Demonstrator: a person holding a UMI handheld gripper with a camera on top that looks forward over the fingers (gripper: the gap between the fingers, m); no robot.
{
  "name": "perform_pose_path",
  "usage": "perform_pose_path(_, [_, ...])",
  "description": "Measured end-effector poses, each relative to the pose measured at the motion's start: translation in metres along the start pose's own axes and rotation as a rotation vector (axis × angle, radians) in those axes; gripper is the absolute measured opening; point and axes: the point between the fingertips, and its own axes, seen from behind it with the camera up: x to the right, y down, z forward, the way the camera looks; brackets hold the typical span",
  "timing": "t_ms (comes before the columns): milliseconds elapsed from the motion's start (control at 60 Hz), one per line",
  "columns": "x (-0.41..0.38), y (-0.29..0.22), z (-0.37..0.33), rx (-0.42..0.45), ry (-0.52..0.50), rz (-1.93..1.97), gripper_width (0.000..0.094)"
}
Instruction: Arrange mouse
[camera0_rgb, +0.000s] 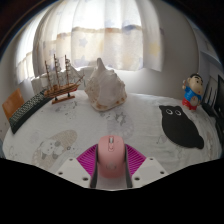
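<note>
A pink computer mouse (110, 160) sits between my gripper's (110, 153) two fingers, its scroll wheel pointing away from me. The magenta pads (90, 160) press on both of its sides, so the gripper is shut on it. The mouse is held over the near part of the white patterned table (60, 135). A black cat-shaped mouse mat (181, 126) lies flat on the table ahead and to the right of the fingers.
A model sailing ship (62, 79) stands at the far left, a large conch shell (102, 88) straight ahead beyond the fingers, and a small toy figure (192, 92) behind the mat. A curtained window runs along the back.
</note>
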Motion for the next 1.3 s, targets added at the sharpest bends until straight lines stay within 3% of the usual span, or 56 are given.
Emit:
perform_pose_path(200, [0.042, -0.063, -0.029, 0.053, 0.030, 0.073, 0.0390])
perform_pose_path(433, [0.176, -0.148, -0.025, 0.132, 0.133, 0.094, 0.0388])
perform_pose_path(550, [0.234, -0.136, 0.009, 0.097, 0.168, 0.078, 0.0388])
perform_pose_path(833, [0.297, -0.052, 0.073, -0.038, 0.189, 0.110, 0.0391])
perform_pose_path(1000, [0.304, -0.042, 0.078, -0.051, 0.166, 0.130, 0.0514])
perform_pose_path(1100, [0.311, -0.048, 0.066, -0.054, 0.185, 0.147, 0.0872])
perform_pose_path(1300, [0.289, -0.072, -0.037, -0.082, 0.179, 0.106, 0.0846])
